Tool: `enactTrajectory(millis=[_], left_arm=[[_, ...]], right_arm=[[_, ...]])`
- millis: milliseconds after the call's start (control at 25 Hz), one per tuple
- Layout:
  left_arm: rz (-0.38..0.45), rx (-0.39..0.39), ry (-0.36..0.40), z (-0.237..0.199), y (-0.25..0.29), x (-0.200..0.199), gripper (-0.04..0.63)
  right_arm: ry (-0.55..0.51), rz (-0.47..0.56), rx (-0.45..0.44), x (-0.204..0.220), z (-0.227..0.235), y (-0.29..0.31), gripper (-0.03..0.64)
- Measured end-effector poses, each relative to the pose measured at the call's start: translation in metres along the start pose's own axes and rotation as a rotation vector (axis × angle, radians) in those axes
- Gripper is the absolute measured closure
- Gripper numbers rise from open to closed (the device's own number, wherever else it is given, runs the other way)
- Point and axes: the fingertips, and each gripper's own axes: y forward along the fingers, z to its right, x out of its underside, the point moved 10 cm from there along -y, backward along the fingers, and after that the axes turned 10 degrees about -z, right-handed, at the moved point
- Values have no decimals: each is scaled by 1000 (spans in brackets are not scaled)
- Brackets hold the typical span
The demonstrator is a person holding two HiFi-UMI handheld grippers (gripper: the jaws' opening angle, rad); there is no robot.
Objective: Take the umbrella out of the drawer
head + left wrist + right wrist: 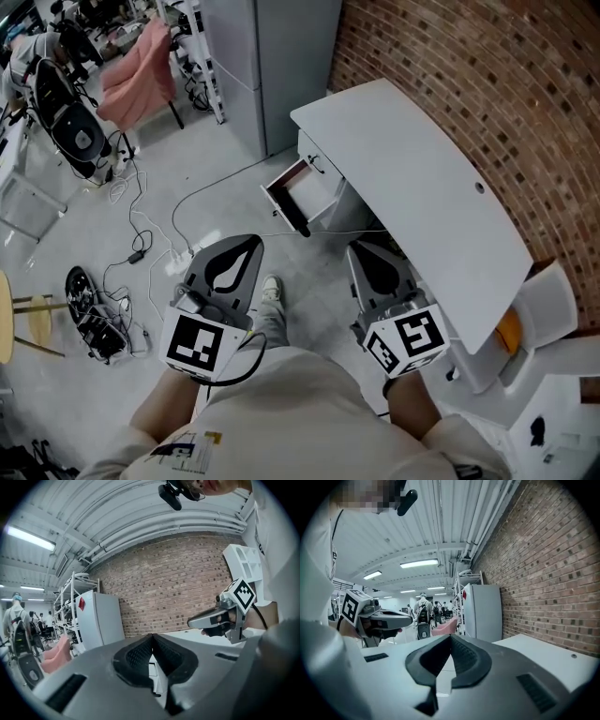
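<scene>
The open drawer is being shown from the head view; the left hand-held gripper and right hand-held gripper are being shown closed, empty, by theirs.

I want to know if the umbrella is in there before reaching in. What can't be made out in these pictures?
- Head view: the drawer contents are too small; the dark shape at its front can't be named as an umbrella.
- Left gripper view: the left gripper, fingers shut, hides most of the drawer.
- Right gripper view: the right gripper blocks the drawer.
- Head view: orange thing half hidden under the desk.
</scene>
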Motion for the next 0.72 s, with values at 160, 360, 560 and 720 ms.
enactTrajectory(millis=[160, 360, 560, 720], left_arm=[[-5, 24, 1, -43, 29, -5, 588], [-25, 49, -1, -105, 75, -8, 588], [-36, 52, -28, -167, 120, -5, 588], [-35, 62, -35, -205, 149, -2, 588]], right_arm=[[5, -46, 7, -15, 11, 48, 609], [10, -83, 15, -40, 30, 118, 609], [2, -108, 27, -64, 47, 184, 609], [-5, -118, 33, -80, 59, 227, 609]])
